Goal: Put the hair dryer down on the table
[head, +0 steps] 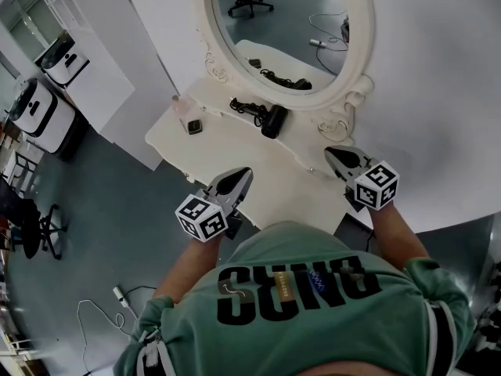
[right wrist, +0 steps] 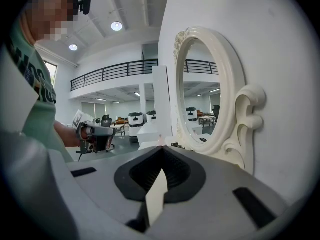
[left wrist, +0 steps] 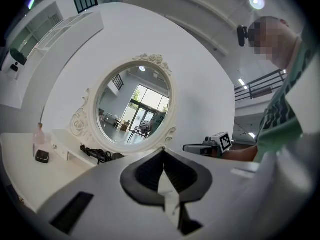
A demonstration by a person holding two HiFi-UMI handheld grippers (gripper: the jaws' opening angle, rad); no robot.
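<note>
With the hair dryer (head: 273,121) already lying on the counter (head: 227,151) below the mirror (head: 282,22) at upper centre, the left hand-held gripper (head: 241,174) and right hand-held gripper (head: 335,153) are hovering closed and empty, so staying clear of its cord (head: 244,106) seems wisest.

Green shirt (head: 329,327), black lettering, head camera (right wrist: 86,2).
The sleeves ended in black-and-white striped bands (head: 154,356). The left gripper (head: 243,171) and right gripper (head: 332,152) were grey tapered shells with black hollows round the jaws, each bearing a white cube (head: 202,218) printed with black square markers.
</note>
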